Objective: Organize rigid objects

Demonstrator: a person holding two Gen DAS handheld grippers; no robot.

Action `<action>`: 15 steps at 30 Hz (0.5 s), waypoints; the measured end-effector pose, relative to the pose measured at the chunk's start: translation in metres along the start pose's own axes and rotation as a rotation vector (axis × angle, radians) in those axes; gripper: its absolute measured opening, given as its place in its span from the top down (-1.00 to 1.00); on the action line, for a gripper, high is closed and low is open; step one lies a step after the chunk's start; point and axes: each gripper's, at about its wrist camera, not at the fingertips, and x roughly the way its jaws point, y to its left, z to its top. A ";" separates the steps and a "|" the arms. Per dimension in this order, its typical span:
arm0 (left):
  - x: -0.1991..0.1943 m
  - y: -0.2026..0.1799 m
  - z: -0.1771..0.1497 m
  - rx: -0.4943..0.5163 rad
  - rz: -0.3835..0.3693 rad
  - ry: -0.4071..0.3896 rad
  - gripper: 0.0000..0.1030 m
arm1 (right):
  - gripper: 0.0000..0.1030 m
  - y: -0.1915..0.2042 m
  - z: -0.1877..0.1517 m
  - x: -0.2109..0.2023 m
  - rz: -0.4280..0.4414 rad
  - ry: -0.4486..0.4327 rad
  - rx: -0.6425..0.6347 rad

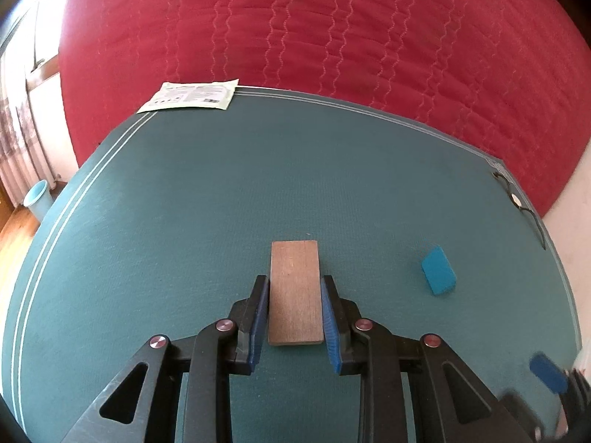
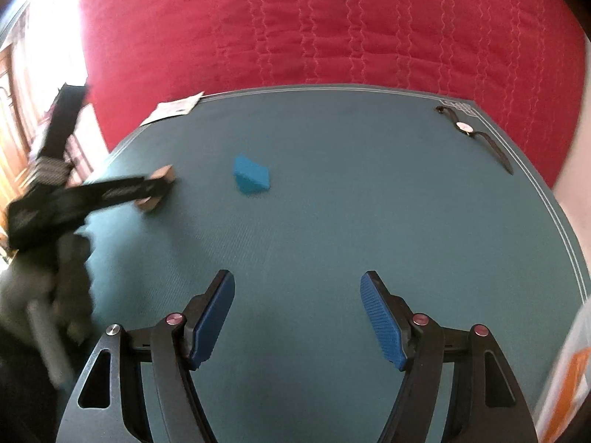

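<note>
Left gripper (image 1: 294, 284) clamped on wooden block (image 1: 294, 291); right gripper (image 2: 297, 284) spread wide, empty, near blue block (image 2: 252, 178).

Both wrist views look steeply down, close over green bench (image 1: 184, 203); shared: blue block (image 1: 439, 272), wooden block (image 1: 293, 291), watch (image 2: 466, 128), red bedspread (image 1: 332, 29) beyond.

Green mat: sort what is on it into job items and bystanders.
Job items: wooden block between the left gripper pads; blue block; right gripper, open and empty.
Bystanders: wristwatch; paper sachet; red quilt; blue bin.
</note>
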 end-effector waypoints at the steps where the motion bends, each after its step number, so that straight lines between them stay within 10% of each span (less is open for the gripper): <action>1: 0.001 0.001 0.000 -0.005 -0.001 0.005 0.45 | -0.39 0.001 0.005 0.006 -0.006 0.001 0.004; 15: -0.001 0.002 -0.002 -0.006 0.013 -0.006 0.44 | -0.39 0.030 0.054 0.071 -0.054 0.041 -0.071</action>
